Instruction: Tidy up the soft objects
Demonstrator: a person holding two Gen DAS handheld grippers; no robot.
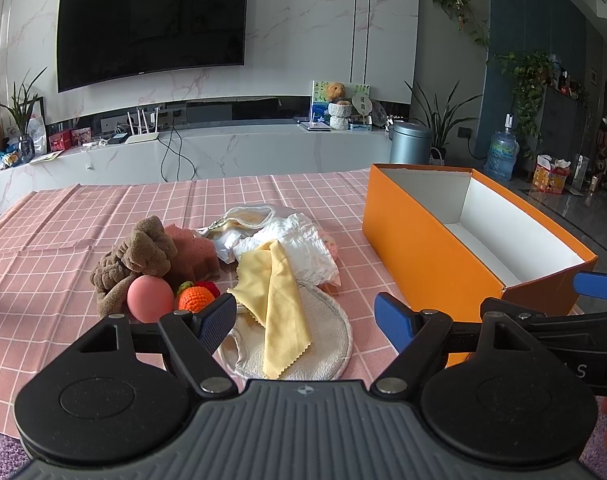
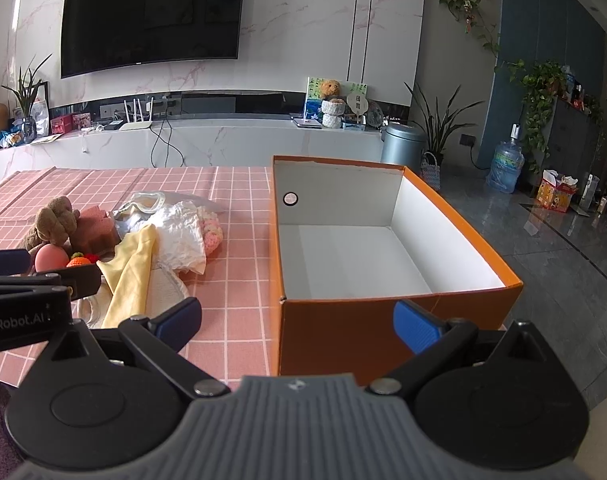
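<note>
Pile of soft things sits left of centre on the counter (image 1: 83, 216): brown plush toy (image 1: 133, 256) and pink ball (image 1: 149, 298) at the far left, a small orange knitted fruit (image 1: 195, 298) just beside the ball, then a yellow cloth (image 1: 277, 300) draped over a round beige pad (image 1: 319, 344), with a crumpled white cloth (image 1: 299, 248) behind. Left hand-held gripper (image 1: 305, 318) hovers above the yellow cloth, fingers apart, holding nothing. To the right stands the orange box (image 2: 343, 332), open and empty, white inside. Right hand-held gripper (image 2: 297, 320) hangs at the box's near wall, fingers also apart and empty. Judgement: sorting not yet begun; likely first pick is the yellow cloth. Pinch it at a raised fold, not flat against the pad, or both may lift together. Counter wears a pink checked cloth, creased. Room behind: marble wall, large dark television (image 1: 151, 24), potted plants, grey bin, water bottle on a glossy floor.
</note>
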